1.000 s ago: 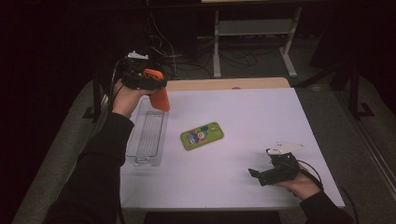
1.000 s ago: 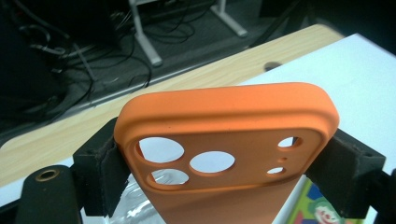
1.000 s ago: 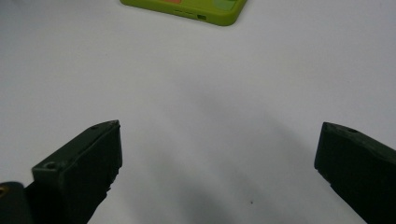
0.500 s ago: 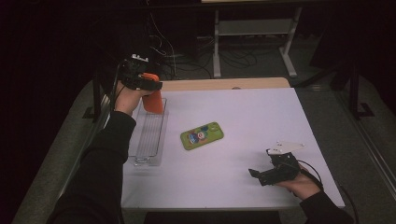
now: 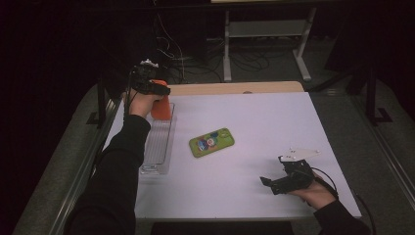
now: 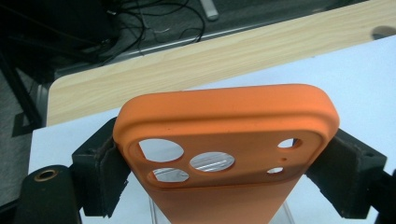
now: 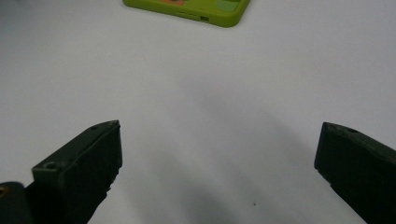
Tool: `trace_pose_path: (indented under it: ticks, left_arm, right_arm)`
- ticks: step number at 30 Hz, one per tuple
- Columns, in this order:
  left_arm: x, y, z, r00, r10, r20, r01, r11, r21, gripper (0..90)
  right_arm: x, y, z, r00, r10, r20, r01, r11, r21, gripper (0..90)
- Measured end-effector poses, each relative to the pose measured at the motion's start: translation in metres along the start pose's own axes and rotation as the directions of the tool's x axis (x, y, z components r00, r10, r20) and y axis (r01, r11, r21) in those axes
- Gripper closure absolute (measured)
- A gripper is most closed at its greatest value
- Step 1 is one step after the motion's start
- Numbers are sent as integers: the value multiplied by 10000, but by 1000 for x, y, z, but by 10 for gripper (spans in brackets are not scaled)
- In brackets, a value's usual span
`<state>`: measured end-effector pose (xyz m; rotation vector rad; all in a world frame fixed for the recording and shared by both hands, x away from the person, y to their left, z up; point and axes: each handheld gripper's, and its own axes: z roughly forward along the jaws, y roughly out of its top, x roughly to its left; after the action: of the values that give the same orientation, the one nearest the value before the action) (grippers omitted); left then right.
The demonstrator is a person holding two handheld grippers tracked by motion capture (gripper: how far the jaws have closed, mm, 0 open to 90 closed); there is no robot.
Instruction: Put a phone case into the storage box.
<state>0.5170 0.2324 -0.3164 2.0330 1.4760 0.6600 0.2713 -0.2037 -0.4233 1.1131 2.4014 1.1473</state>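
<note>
Two phone cases are seen on the white table [image 5: 254, 127]. An orange phone case [image 5: 161, 106] is clamped by its long edges betw. the pads of the left gripper [image 5: 152, 89], at the far-left corner of the table, w/ camera cut-outs facing the gripper's camera. In the left gripper view the orange case [image 6: 229, 140] is pinched on both sides by the black jaws, pads [image 6: 109, 175] pressed against its rim. The case is held upright over the far end of a clear plastic tray [image 5: 157, 147], which lies lengthwise along the left edge of the table; whether case and tray are touching can't be told.

A green phone case [image 5: 211, 142] w/ coloured print is lying flat near the table's middle, well apart from both grippers. Its edge [image 7: 196, 9] is seen at the top of the right gripper view.

The right gripper [image 5: 268, 182] is kept low at the near-right part of the table, jaws spread wide w/ nothing betw. them, only bare table surface [image 7: 210, 116].
</note>
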Motion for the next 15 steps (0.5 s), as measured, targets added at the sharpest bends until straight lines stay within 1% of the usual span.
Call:
trace_pose_path:
  ticks: [1, 2, 3, 4, 5, 6, 7, 9, 11, 14, 15]
  left_arm:
    - [0, 0, 2, 9999, -111, -23, 111, 9999, 24, 147]
    - [1, 0, 4, 9999, 27, -98, -26, 9999, 102, 146]
    - [1, -1, 7, 9998, -7, -214, 11, 9998, 180, 146]
    - [1, -1, 9, 9997, -37, -241, 42, 9998, 205, 146]
    - [0, -1, 11, 9997, -154, -211, 159, 9996, 227, 145]
    - [0, -1, 13, 9996, -148, -260, 155, 9995, 277, 145]
    - [0, -1, 15, 9996, -122, -235, 129, 9995, 291, 145]
    - [-1, -2, 19, 9993, -228, -288, 240, 9989, 393, 144]
    - [-1, -2, 24, 9990, -112, -431, 133, 9987, 492, 144]
    - [-1, -4, 29, 9986, -281, -447, 306, 9980, 552, 143]
    - [-1, -4, 31, 9985, -209, -508, 240, 9978, 614, 142]
  right_arm:
    - [-1, 0, 0, 9999, -132, 0, 132, 9999, -1, 2]
    - [0, 0, 0, 9999, -100, -14, 99, 10000, -8, 2]
    - [0, 1, 1, 10000, -59, -29, 59, 10000, -23, 2]
    - [0, 1, 1, 10000, -89, -23, 89, 10000, -34, 2]
    - [0, 1, 0, 10000, -74, -26, 73, 10000, -36, 2]
    - [-1, 1, 0, 9999, -147, 1, 147, 9999, -33, 2]
    - [-1, 1, 0, 9999, -116, -18, 116, 9999, -39, 2]
    - [-1, 1, 0, 9999, -118, -7, 118, 9999, -44, 2]
    - [-1, 1, 0, 10000, -92, -5, 92, 9999, -45, 2]
    - [-1, 1, 0, 10000, -79, -26, 78, 10000, -39, 2]
    - [-1, 1, -1, 10000, -85, -22, 85, 10000, -11, 3]
